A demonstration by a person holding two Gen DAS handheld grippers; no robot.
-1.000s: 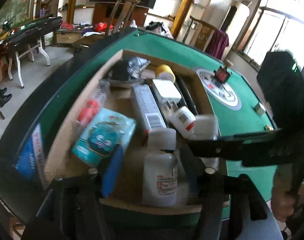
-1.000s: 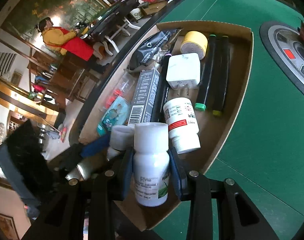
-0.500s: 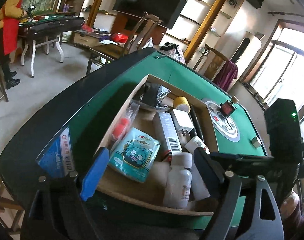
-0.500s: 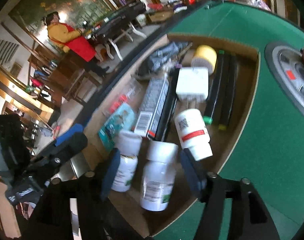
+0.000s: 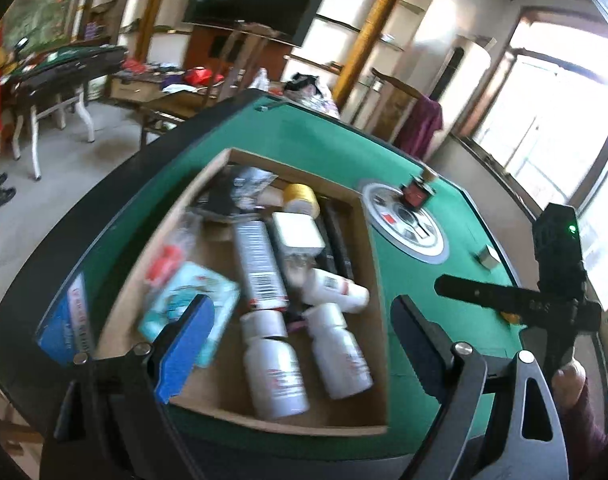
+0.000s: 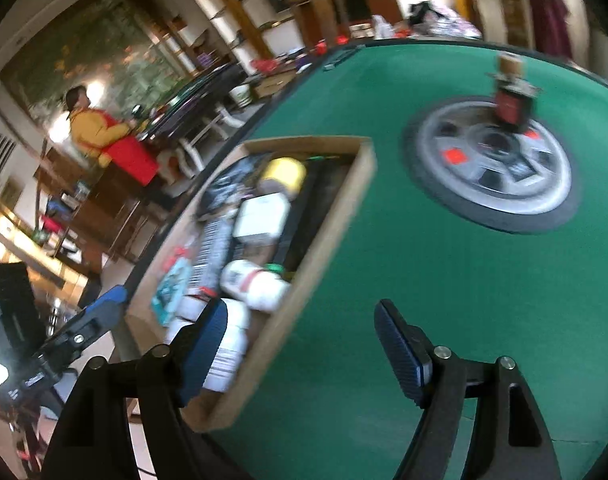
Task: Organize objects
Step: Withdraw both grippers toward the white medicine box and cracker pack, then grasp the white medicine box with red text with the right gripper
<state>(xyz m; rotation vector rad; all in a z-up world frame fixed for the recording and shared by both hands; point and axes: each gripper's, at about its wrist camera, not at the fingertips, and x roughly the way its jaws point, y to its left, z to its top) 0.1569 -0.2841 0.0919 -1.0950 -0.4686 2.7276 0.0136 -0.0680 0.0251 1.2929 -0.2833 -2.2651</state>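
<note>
Right wrist: open hand-held gripper [image 6: 304, 356] straddles cardboard box [image 6: 328, 216] edge.

Daylight is pouring through the window [image 5: 560, 128] on my right; a dark television [image 5: 255, 8] is hanging among wall shelves; a wooden chair [image 5: 388, 104] is standing behind the green table [image 5: 336, 148].

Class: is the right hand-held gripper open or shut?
Open: the right hand-held gripper has its two pads far apart, with only green table between them.
</note>
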